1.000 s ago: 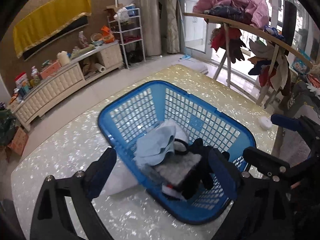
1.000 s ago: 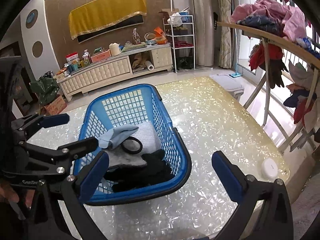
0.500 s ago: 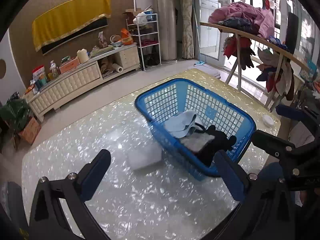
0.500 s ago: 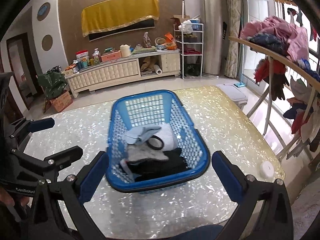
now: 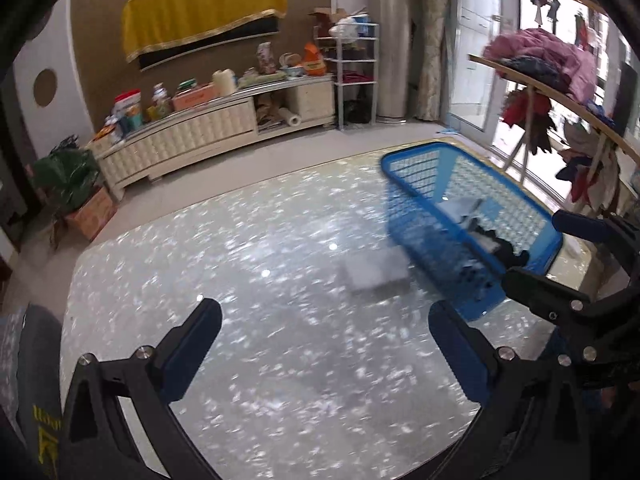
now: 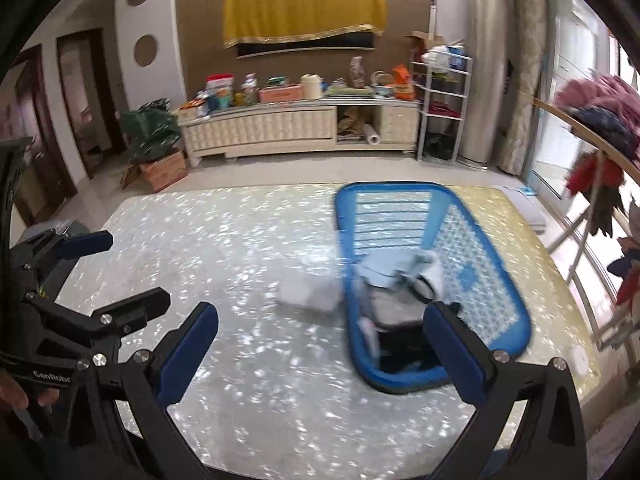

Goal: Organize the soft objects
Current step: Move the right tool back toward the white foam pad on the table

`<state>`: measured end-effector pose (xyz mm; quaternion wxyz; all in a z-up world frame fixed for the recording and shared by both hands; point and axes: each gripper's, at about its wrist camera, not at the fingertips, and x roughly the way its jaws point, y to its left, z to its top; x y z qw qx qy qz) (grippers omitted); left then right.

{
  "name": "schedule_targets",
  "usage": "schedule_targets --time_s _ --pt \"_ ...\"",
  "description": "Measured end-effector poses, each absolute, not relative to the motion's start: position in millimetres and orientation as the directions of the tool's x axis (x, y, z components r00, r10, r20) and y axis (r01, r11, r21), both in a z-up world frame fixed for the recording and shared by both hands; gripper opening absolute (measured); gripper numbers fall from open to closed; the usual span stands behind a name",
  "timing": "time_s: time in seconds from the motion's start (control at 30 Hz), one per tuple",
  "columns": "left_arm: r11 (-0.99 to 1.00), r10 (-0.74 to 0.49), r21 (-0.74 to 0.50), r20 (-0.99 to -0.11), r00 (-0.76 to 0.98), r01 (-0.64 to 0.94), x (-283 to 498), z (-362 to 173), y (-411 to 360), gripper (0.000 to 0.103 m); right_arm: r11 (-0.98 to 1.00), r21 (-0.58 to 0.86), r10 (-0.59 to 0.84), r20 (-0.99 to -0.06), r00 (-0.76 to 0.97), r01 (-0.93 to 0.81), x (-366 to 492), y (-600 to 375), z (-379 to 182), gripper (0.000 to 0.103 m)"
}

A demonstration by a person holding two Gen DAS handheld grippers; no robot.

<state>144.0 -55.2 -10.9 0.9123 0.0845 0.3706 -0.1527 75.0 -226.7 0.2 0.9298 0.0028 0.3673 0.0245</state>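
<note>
- Basket (image 6: pixel 486 300) sat on the table (image 6: pixel 248 240), already holding clothes (image 6: pixel 394 270); one pale folded cloth (image 6: pixel 308 292) lay just beside it.
- Left gripper (image 5: pixel 324 344) and right gripper (image 6: pixel 320 344) both gaped wide, empty.
- Next, probably: reach that cloth, close on it, drop it in.

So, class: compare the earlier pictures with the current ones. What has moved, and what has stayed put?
Both grippers have pulled back and swung left: the left gripper and right gripper now hang open over bare table, away from the blue plastic mesh basket. Nothing was grasped or released. The folded pale grey cloth stays beside the basket, and the clothes inside look unchanged.
</note>
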Motion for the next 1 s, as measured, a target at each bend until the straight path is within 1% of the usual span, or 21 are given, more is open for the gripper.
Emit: schedule_targets --time_s 0.3,0.67,0.8,1.0 --pt "0.966 -0.174 -0.001 -0.745 0.644 0.26 163.5 -40.9 0.0 0.103 0.99 0.011 0.1 -0.741 0.664 -0.138 115.2 -191.0 -26.1 0.103" --pt "0.978 -0.145 -0.03 -0.808 0.572 0.205 206.1 -83.5 32.0 0.103 0.989 0.028 0.11 -0.803 0.585 -0.147 156.4 -161.3 -69.9 0.103" --pt "0.981 -0.128 -0.022 -0.823 0.554 0.195 221.9 -95.7 34.2 0.103 0.989 0.03 0.108 -0.818 0.565 -0.145 169.7 -156.6 -81.6 0.103" --pt "0.981 -0.09 0.023 -0.826 0.557 0.193 246.2 -112.1 23.1 0.103 0.992 0.034 0.094 -0.839 0.536 -0.12 190.0 -164.2 -100.5 0.103"
